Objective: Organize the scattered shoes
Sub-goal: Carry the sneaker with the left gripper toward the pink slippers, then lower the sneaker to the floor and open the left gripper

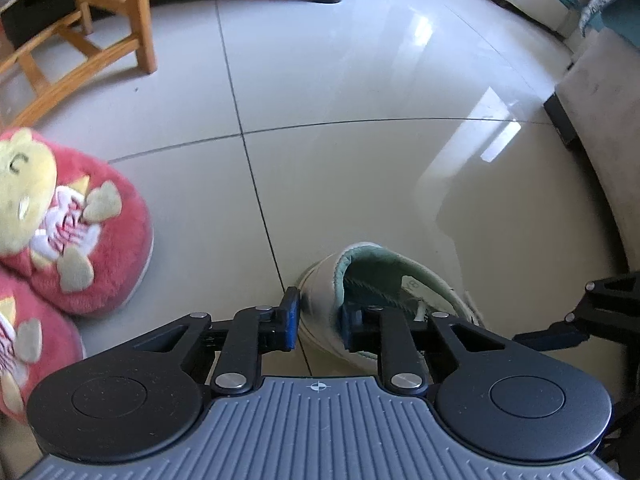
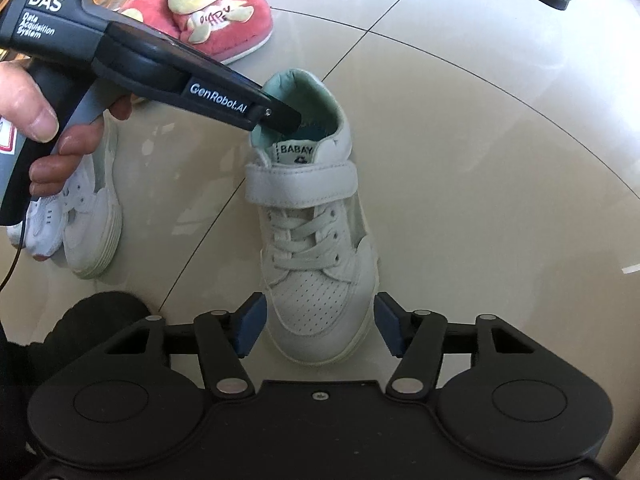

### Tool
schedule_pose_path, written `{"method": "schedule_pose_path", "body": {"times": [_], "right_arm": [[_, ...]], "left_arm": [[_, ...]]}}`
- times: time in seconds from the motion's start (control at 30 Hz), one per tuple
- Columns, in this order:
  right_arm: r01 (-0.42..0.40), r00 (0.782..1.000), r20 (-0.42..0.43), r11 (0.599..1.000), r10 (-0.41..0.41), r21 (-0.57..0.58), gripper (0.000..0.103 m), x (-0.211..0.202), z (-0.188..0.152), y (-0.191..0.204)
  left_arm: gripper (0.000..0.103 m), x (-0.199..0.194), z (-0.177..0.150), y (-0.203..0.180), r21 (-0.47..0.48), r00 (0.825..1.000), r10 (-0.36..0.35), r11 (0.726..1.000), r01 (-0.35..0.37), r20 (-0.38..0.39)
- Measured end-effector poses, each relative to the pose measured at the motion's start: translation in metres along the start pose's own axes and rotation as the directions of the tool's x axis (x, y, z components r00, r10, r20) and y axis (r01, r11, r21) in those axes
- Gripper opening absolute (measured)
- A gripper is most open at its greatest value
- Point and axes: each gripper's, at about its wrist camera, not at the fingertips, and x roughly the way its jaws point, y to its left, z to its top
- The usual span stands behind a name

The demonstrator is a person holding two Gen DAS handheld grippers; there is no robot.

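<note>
The right gripper (image 2: 318, 328) stands open, its blue pads either side of the perforated toe of the white leather sneaker (image 2: 316, 240) on the glossy tiled floor (image 2: 480, 160). The left gripper (image 1: 318, 316) pinches its padded collar. Further away lie a second sneaker (image 2: 94, 216) and fluffy pink slippers (image 2: 208, 16).

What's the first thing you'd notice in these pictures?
A small white sneaker with a mint-green lining stands in the middle of the shiny tile floor. The left gripper pinches its heel collar, and the right gripper straddles its toe. Behind it sit fluffy pink slippers with a yellow cartoon face.
</note>
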Motion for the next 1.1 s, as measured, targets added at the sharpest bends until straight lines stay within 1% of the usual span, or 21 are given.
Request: {"method": "schedule_pose_path", "body": {"times": [0.1,0.23,0.3,0.43,0.63,0.7,0.77,0.97,1.03,1.1], "right_arm": [[-0.014,1.000,-0.004,1.000,0.014,-0.012,0.053,0.003,0.001,-0.002],[-0.024,1.000,0.000,1.000,0.024,-0.018,0.052,-0.003,0.006,0.010],[-0.029,1.000,0.004,1.000,0.029,-0.012,0.052,0.006,0.009,0.018],[-0.051,0.999,0.018,0.999,0.050,0.017,0.051,0.005,0.011,0.018],[-0.059,0.997,0.047,0.998,0.057,0.028,0.051,0.004,0.016,0.019],[-0.057,0.997,0.058,0.998,0.055,0.036,0.051,0.000,0.016,0.017],[-0.051,0.997,0.068,0.998,0.048,0.044,0.051,-0.004,0.014,0.014],[-0.026,0.996,0.085,0.997,0.020,0.071,0.051,-0.012,0.010,0.004],[-0.016,0.996,0.087,0.997,0.010,0.077,0.051,-0.013,0.007,0.002],[0.000,0.996,0.088,0.997,-0.006,0.078,0.051,-0.014,0.006,0.000]], "left_arm": [[0.019,0.003,0.005,-0.005,0.040,1.000,0.012,0.999,-0.012,0.008],[0.019,0.007,0.013,-0.008,0.064,1.000,0.010,0.998,-0.011,0.030],[0.019,0.011,0.019,-0.009,0.065,0.999,0.010,0.998,-0.012,0.035],[0.020,0.016,0.026,-0.013,0.077,0.999,0.008,0.997,-0.011,0.048],[0.021,0.017,0.034,-0.013,0.051,0.999,-0.023,0.998,0.021,0.048],[0.025,0.010,0.031,-0.009,0.041,0.998,-0.032,0.999,0.030,0.053],[0.032,0.001,0.026,-0.005,0.028,0.997,-0.037,0.999,0.035,0.062],[0.042,-0.027,0.009,0.008,-0.040,0.995,-0.044,0.998,0.048,0.094],[0.042,-0.037,0.001,0.011,-0.062,0.994,-0.046,0.997,0.052,0.101],[0.042,-0.043,-0.008,0.009,-0.071,0.994,-0.063,0.995,0.069,0.089]]}}
